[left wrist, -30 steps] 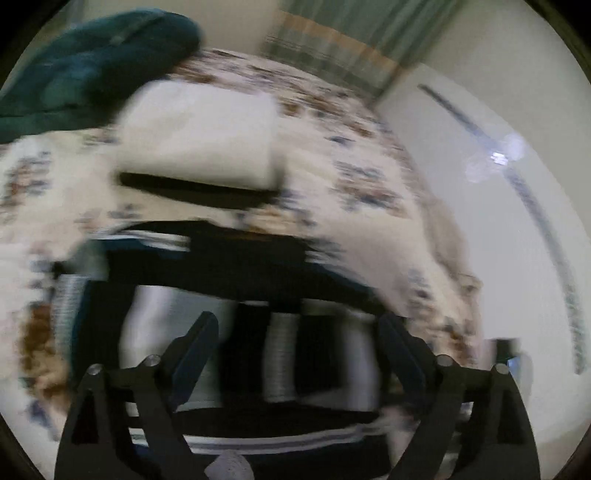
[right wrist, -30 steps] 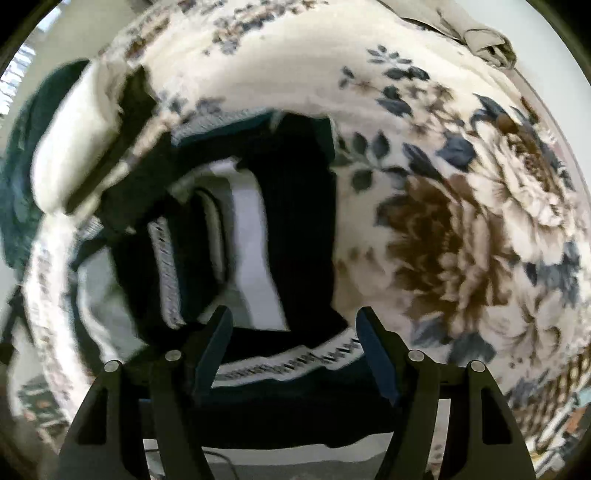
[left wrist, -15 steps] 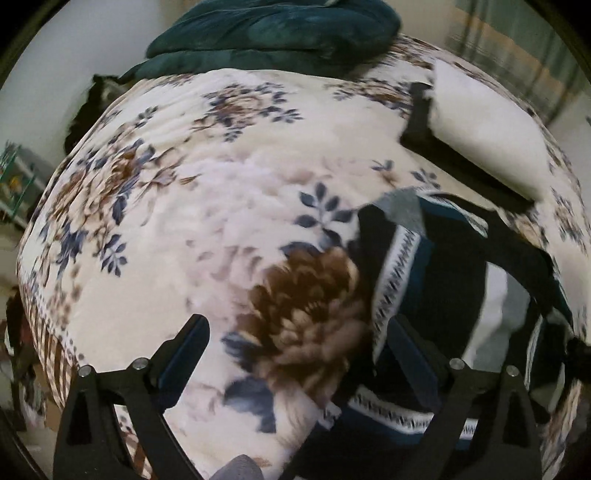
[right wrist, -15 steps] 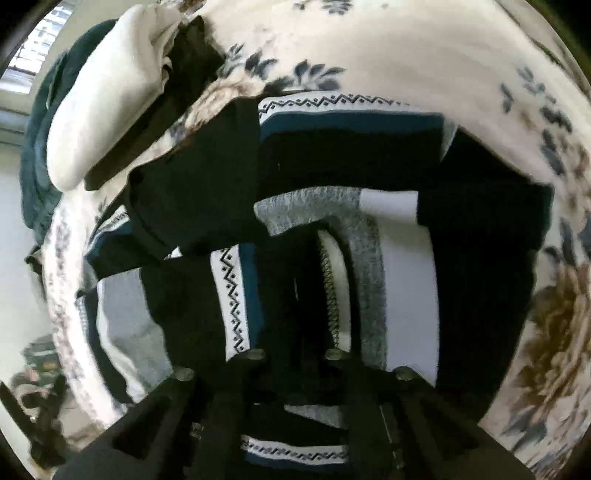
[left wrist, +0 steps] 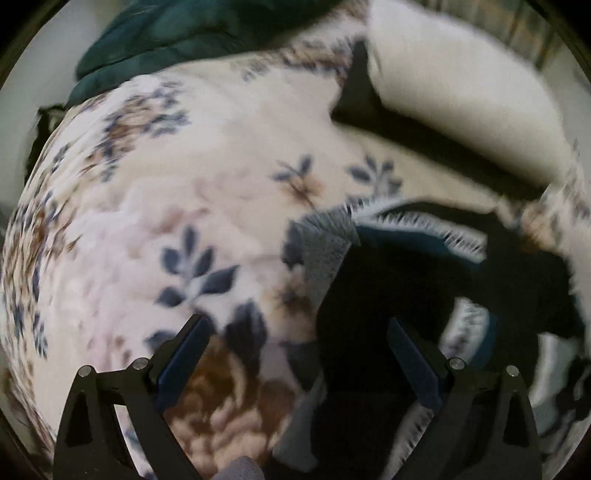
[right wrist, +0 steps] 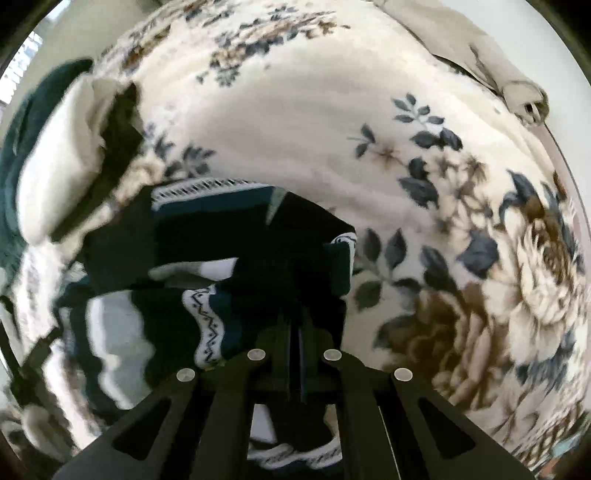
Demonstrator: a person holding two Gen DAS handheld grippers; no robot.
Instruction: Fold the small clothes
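Left wrist view: the left gripper (left wrist: pixel 295 354) hangs with jaws spread wide and nothing between the pads, over the floral bedspread (left wrist: pixel 155 206). The striped dark sweater (left wrist: pixel 388 280) lies at lower right; a cream folded garment (left wrist: pixel 461 103) sits at upper right, a teal blanket (left wrist: pixel 177 33) at upper left.

Right wrist view: the right gripper (right wrist: pixel 295 332) is clenched on a dark fold of the sweater (right wrist: pixel 229 236), which occupies the lower left of the frame.
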